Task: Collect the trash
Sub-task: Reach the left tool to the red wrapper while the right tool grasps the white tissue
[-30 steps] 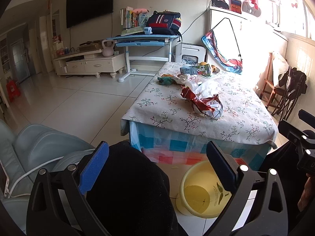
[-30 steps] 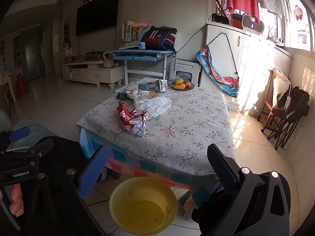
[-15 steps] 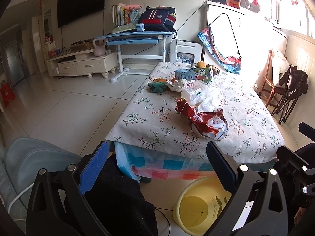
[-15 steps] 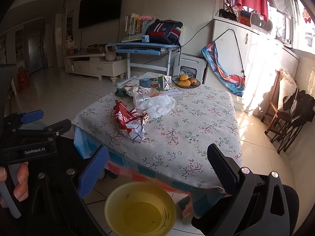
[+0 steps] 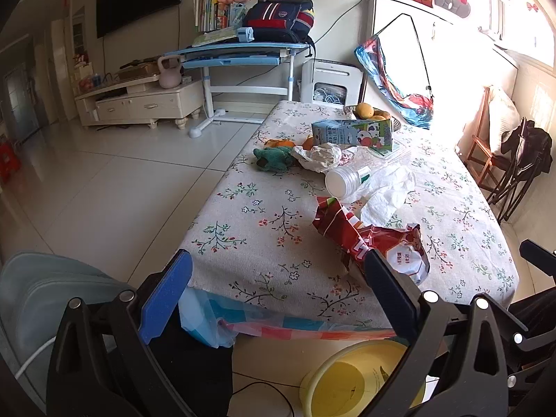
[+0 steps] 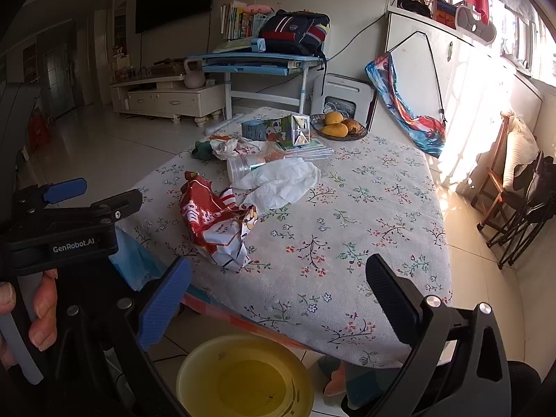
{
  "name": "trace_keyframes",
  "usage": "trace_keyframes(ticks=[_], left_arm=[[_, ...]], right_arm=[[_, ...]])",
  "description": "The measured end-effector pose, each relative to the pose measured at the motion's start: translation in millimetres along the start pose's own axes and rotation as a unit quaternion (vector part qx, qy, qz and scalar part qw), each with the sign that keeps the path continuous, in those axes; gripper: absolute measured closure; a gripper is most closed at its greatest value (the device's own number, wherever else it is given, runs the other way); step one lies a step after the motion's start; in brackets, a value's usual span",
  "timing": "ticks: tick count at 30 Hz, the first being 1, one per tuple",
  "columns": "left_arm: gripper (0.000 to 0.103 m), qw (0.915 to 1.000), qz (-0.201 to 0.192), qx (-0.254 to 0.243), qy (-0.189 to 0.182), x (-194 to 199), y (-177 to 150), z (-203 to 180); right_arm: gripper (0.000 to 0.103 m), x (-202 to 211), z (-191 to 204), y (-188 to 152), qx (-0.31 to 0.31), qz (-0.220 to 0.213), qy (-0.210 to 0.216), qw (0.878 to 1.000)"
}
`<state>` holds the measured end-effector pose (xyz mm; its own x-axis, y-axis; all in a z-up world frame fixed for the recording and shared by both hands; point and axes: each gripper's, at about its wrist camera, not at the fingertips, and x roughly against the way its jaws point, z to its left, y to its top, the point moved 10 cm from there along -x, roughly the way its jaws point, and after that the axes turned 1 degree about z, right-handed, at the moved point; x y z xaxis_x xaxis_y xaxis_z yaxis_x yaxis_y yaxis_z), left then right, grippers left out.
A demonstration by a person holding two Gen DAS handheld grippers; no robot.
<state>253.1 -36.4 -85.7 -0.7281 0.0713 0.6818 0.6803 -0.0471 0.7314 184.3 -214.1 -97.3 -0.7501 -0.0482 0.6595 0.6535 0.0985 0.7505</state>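
Note:
A crumpled red snack bag point(image 5: 375, 239) point(image 6: 215, 222) lies near the front edge of a table with a floral cloth point(image 5: 260, 229) point(image 6: 365, 208). Behind it are white tissue point(image 5: 389, 191) point(image 6: 281, 184), a clear bottle on its side point(image 5: 344, 179) point(image 6: 243, 168), crumpled paper point(image 5: 318, 154) point(image 6: 224, 147) and a milk carton point(image 5: 351, 133) point(image 6: 274, 130). A yellow basin point(image 5: 351, 382) point(image 6: 243, 378) sits on the floor below the edge. My left gripper point(image 5: 278, 299) and right gripper point(image 6: 278, 300) both hang open and empty just short of the table.
A bowl of mangoes point(image 6: 338, 127) stands at the table's far end, a green plush point(image 5: 272, 158) on its left side. A grey seat point(image 5: 41, 299) is at lower left, folding chairs point(image 6: 521, 205) at right. A hand point(image 6: 41, 312) holds the left gripper.
Both grippers have risen and moved forward toward the table, so the trash looks nearer. Their jaws stay open and empty.

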Motion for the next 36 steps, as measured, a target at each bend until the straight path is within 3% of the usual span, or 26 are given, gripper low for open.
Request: trace_keyframes(ticks=[12,19,24,27,30,32,36], left_arm=[[0.007,0.9998,0.02,-0.001,0.004,-40.3,4.2,-0.4],[0.007,0.9986,0.038,0.016,-0.033,-50.8,3.1,-15.7],[0.007,0.9951,0.076,0.027,-0.058,-67.5,2.0,-37.8],[0.008,0.9922,0.11,0.029,-0.05,-85.7,-3.2,-51.6],[0.041,0.9906,0.122,0.025,-0.055,-99.6,-9.7,-64.9],[0.071,0.9899,0.12,0.021,-0.072,-103.1,-9.8,-70.6],[0.087,0.9916,0.106,0.005,-0.074,-100.1,-1.9,-66.0]], right_arm=[[0.006,-41.7,-4.2,-8.8,-0.005,0.037,0.013,0.999],[0.006,-61.7,-19.4,-18.0,-0.027,0.061,0.012,0.998],[0.006,-66.0,-21.8,-23.0,-0.028,0.069,0.012,0.997],[0.006,-68.0,-22.5,-25.7,-0.029,0.072,0.011,0.997],[0.006,-67.6,-26.4,-27.0,-0.031,0.074,0.008,0.997],[0.006,-66.6,-30.3,-27.0,-0.034,0.073,0.005,0.997],[0.006,-66.4,-37.8,-26.0,-0.054,0.075,0.01,0.996]])
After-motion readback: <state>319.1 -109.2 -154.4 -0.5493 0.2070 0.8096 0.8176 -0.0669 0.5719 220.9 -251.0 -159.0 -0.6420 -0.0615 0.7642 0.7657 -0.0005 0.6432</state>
